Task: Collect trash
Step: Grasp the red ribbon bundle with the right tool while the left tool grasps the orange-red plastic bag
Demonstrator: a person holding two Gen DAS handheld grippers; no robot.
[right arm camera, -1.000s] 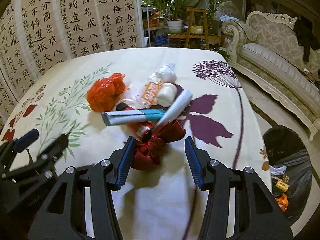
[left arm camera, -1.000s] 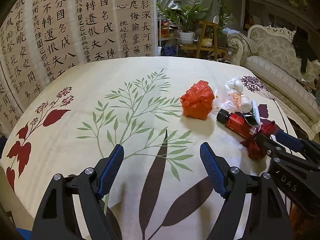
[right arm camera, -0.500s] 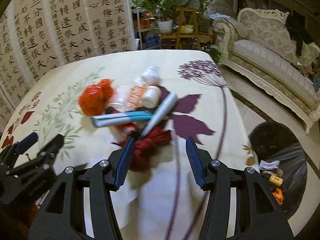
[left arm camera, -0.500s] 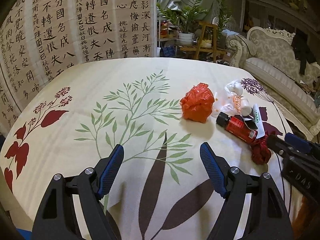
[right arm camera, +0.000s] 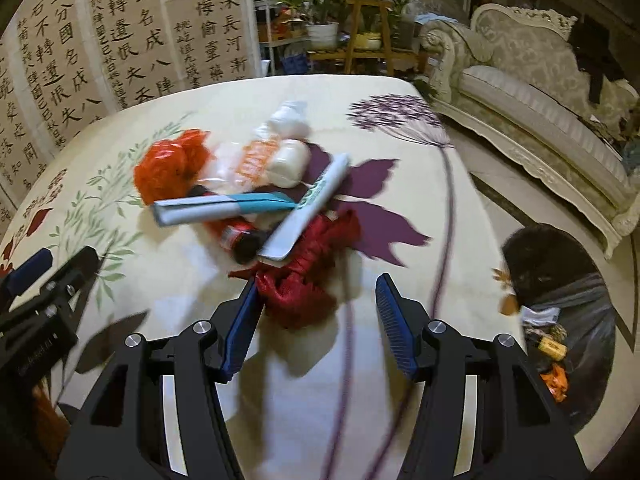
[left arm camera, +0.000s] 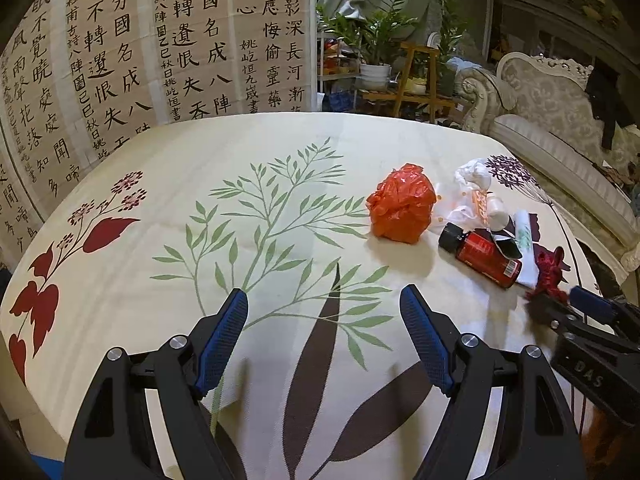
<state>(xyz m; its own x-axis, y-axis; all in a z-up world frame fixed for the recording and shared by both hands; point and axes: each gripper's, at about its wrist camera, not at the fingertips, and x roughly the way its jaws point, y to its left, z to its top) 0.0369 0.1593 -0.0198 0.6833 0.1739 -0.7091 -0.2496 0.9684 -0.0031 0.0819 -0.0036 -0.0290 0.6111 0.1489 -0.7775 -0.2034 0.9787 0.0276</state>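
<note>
Right gripper (right arm camera: 318,322), lower centre of the right wrist view: fingers apart, the crumpled dark red wrapper (right arm camera: 308,276) lying between them, its left edge against the left pad; the right pad stands clear of it.

Left gripper (left arm camera: 322,336), lower centre of the left wrist view: fingers wide apart over bare tablecloth (left arm camera: 160,240), nothing between them.

Trash pile, mid-frame in the right wrist view, just beyond the red wrapper:
- red bottle with black cap (right arm camera: 240,236), lying on its side.
- white tube with green print (right arm camera: 308,208), lying diagonally across the bottle's far end.
- white and blue tube (right arm camera: 224,206), lying crosswise over the bottle.
- small white bottle (right arm camera: 290,160), behind the tubes.
- clear wrapper with orange print (right arm camera: 256,158), beside it.
- crumpled orange plastic bag (right arm camera: 172,164), left end of the pile.
- white crumpled wad (right arm camera: 288,120), farthest.

Black trash bag (right arm camera: 560,288), right edge of the frame, on the floor beside the table, holding some rubbish.

Calligraphy screen (left arm camera: 140,40), upper left. Potted plants (left arm camera: 376,40), upper centre. Ornate sofa (right arm camera: 540,80), upper right.
</note>
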